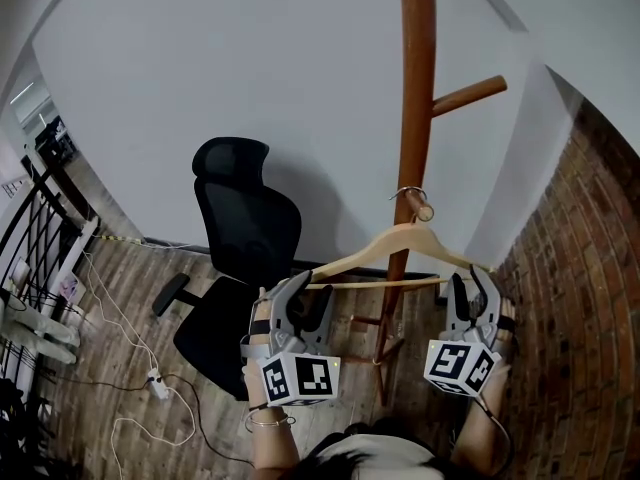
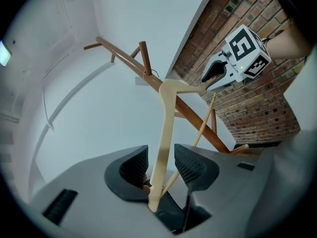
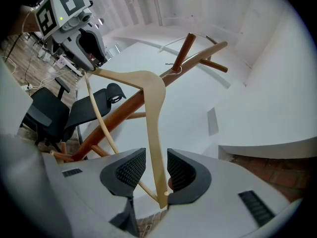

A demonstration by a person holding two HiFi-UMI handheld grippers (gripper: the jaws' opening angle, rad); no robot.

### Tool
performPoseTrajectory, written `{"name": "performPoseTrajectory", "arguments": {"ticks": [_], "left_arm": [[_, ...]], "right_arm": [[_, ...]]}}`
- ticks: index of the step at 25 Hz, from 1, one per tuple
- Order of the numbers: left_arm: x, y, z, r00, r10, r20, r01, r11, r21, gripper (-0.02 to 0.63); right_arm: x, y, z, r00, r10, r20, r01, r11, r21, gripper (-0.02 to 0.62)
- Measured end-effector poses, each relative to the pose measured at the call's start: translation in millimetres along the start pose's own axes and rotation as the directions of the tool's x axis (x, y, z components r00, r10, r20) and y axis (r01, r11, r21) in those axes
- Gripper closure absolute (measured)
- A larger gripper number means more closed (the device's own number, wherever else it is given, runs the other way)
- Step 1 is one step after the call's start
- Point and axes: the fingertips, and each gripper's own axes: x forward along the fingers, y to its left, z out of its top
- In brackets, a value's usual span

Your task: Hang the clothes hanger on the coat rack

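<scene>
Right now, in the head view, the clothes hanger (image 1: 400,243) is hanging by its thin metal hook (image 1: 404,191) on a short peg (image 1: 420,208) of the coat rack (image 1: 416,88). It is made of pale wood, with two sloping arms and a thin bar across the bottom. You are holding the left gripper (image 1: 305,290) at its left end and the right gripper (image 1: 473,288) at its right end. Each gripper's cube (image 1: 298,377) is showing black-and-white square patterns. A black office chair (image 1: 240,218) is standing behind.

In the left gripper view, the jaws are standing spread apart. One pale arm of the clothes hanger (image 2: 166,128) is running between them, and the pads are not squeezing it. The brown coat rack (image 2: 129,61) is showing beyond, beside a brick wall (image 2: 247,108).

In the right gripper view, the jaws are standing spread apart too. The other arm of the clothes hanger (image 3: 151,93) is passing between them, with a gap on each side.
</scene>
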Motion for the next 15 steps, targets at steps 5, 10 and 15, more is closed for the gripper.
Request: {"name": "performPoseTrajectory", "arguments": {"ticks": [5, 10, 15], "left_arm": [[-19.3, 3.6, -4.5, 1.0, -0.009, 0.007, 0.01, 1.0, -0.012, 0.434], [-37.7, 4.2, -6.2, 0.999, -0.023, 0.025, 0.024, 0.999, -0.046, 0.449], [-58.7, 0.1, -12.0, 0.999, -0.026, 0.034, 0.027, 0.999, -0.042, 0.472]], "right_arm": [[-18.8, 2.8, 10.5, 1.0, -0.019, -0.002, 0.019, 1.0, 0.004, 0.459], [-36.5, 7.3, 19.6, 1.0, -0.031, -0.002, 0.031, 0.999, 0.019, 0.459], [-58.2, 15.7, 20.8, 0.999, -0.035, -0.013, 0.035, 0.999, 0.023, 0.459]]}}
